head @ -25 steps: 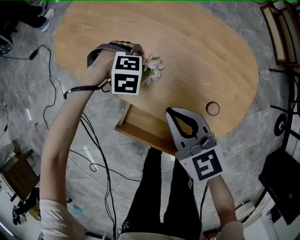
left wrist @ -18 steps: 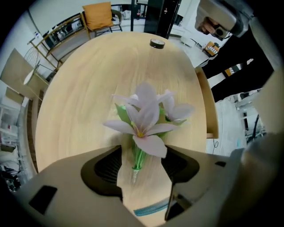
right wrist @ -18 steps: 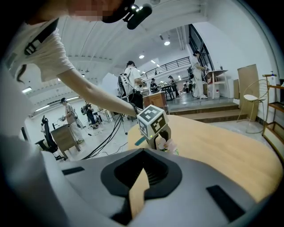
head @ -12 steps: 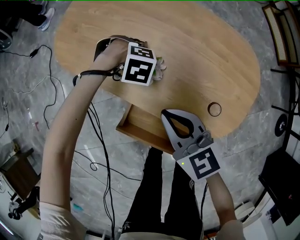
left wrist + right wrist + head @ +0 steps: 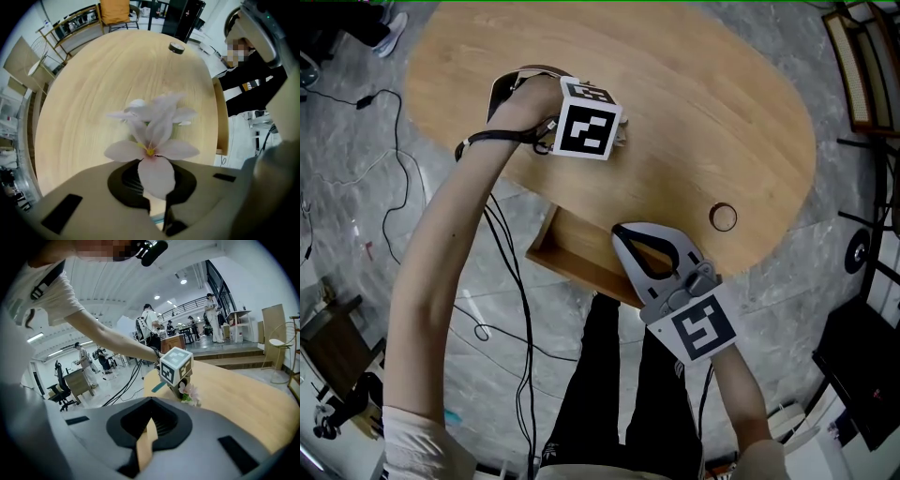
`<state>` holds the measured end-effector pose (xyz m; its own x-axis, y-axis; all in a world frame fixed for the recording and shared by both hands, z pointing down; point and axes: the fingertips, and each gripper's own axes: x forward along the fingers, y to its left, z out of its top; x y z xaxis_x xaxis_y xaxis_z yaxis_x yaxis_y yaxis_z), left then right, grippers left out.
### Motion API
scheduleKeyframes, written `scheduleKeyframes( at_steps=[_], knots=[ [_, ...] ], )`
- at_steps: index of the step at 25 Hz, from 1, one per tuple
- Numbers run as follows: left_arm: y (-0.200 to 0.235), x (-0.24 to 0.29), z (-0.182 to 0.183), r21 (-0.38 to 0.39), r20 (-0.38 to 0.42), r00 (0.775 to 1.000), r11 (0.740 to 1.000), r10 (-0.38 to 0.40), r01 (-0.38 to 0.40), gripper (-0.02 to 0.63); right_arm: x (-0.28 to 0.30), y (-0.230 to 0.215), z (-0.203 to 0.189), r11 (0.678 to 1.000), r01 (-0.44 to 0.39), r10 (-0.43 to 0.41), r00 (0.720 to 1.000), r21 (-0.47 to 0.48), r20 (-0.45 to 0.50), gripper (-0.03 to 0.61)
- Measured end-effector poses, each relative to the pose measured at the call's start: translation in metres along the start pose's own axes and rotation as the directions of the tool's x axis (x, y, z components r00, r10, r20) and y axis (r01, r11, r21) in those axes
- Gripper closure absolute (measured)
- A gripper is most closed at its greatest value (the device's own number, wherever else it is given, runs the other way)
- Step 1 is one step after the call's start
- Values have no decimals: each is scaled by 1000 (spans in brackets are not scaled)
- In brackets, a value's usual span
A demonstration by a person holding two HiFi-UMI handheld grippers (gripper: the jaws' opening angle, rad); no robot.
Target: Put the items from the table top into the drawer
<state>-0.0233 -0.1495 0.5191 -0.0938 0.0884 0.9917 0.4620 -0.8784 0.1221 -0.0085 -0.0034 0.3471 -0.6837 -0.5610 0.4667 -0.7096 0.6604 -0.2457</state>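
pink and white, the flower [image 5: 151, 140] lies on the wooden bench [image 5: 703, 103], towards its far left part; the left gripper [image 5: 157, 202] points down over it, and its jaws have just been closing, so they now stand nearly together with the base of the flower pinched between them and one petal draped over the tips; the right gripper [image 5: 144, 441] is together on nothing, held over the open drawer [image 5: 567, 251] at the bench's near edge.

by my reading the task is barely begun; the drawer is pulled out and looks bare in the part that shows, the flower is gripped but not yet lifted, and a small dark ring [image 5: 724, 217] waits on the bench well apart to the right; both have yet to go in.

the head view gives the layout, drawer, ring and both arms, but the left gripper's marker cube [image 5: 586, 129] hides nearly all of the flower there; the left gripper view alone shows the grip on it; the right gripper view shows the flower from the side, under that cube, resting on the wood.
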Motion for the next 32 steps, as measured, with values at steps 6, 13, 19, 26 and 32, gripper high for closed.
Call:
scheduleKeyframes(
  at_steps=[6,13,19,26,32],
  knots=[
    [-1,-20,17,-231,252,966,973,61,-1,594,-8,0,7,1000,2,-2,1000,-13,14,574],
    [-20,-146,47,-791,528,585,607,616,74,594,-40,-10,46,986,134,-147,977,97,151,574],
    [-100,-211,42,-952,255,413,150,874,268,594,-74,-10,76,969,202,-231,945,142,232,574],
    [-151,-250,55,-933,154,351,20,923,358,594,-83,8,82,979,149,-179,951,136,253,574],
    [-157,-262,59,-933,139,337,8,931,361,594,-86,12,85,985,123,-150,954,118,259,574]
  ],
)
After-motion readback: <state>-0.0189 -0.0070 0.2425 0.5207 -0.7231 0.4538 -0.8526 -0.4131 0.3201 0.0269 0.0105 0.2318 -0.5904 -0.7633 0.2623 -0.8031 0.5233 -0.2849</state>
